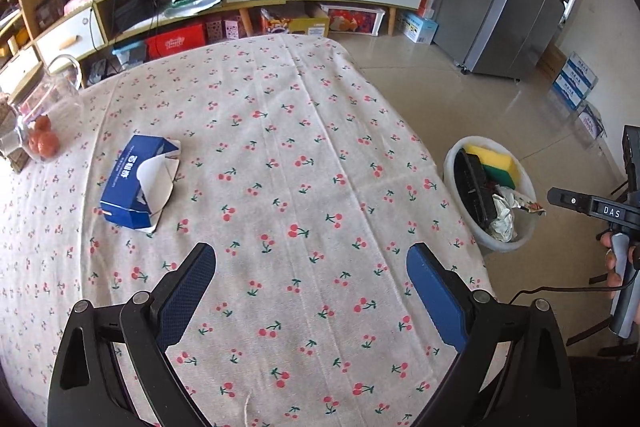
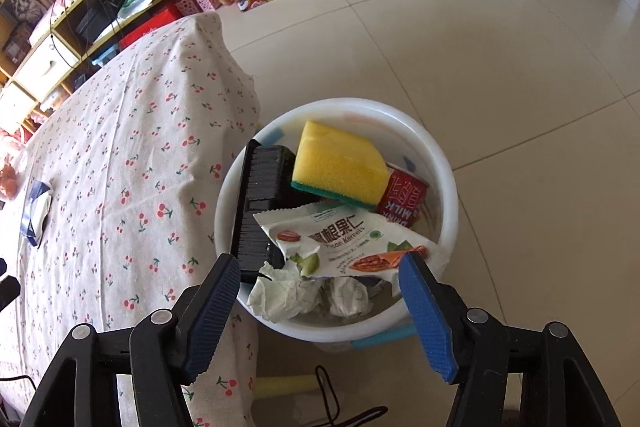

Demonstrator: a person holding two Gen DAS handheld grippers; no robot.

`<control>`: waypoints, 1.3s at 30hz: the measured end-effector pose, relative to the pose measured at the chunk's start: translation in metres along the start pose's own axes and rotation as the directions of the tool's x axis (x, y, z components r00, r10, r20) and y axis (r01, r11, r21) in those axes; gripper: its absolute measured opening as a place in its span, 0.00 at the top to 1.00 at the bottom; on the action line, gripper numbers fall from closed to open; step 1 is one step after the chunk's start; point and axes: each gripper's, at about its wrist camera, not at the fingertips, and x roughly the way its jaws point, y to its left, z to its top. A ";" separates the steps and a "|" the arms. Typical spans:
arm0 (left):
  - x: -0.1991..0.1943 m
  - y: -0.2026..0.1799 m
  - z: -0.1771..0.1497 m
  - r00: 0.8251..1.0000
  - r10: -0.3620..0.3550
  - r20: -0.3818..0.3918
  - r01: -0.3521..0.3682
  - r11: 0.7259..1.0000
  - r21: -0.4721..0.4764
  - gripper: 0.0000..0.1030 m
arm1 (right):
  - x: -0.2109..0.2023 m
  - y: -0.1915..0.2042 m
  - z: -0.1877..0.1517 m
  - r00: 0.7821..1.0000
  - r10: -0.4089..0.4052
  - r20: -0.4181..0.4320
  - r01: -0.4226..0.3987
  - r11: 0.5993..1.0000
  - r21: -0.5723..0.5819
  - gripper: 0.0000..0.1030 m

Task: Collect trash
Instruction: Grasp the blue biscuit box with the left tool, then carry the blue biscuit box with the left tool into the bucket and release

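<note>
The right gripper (image 2: 320,267), fingers spread and empty, hovers over a white bin (image 2: 448,187) on the tiled floor beside the table. Inside lie a snack bag (image 2: 340,239) printed "Pecan Kernels", a red carton (image 2: 404,199) reading "MILK", a yellow-green sponge (image 2: 340,163), a black comb-like item (image 2: 256,203) and crumpled paper (image 2: 280,295). The left gripper (image 1: 311,267), also spread and empty, hangs over the cherry-print tablecloth (image 1: 280,131), where a torn blue tissue box (image 1: 138,181) remains.
</note>
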 end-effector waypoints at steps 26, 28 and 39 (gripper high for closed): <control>0.070 0.162 0.040 0.982 0.170 -0.084 -0.181 0.972 -0.150 0.15 | 0.000 0.075 -0.004 0.997 0.069 -0.044 -0.073 0.993 -0.090 0.25; 0.084 0.170 0.042 0.981 0.169 -0.099 -0.184 0.968 -0.170 0.17 | -0.002 0.073 -0.004 0.997 0.070 -0.038 -0.073 0.994 -0.085 0.25; 0.088 0.156 0.041 0.984 0.162 -0.080 -0.175 0.964 -0.202 0.45 | -0.009 0.040 -0.003 0.999 0.017 -0.030 -0.018 0.999 -0.044 0.25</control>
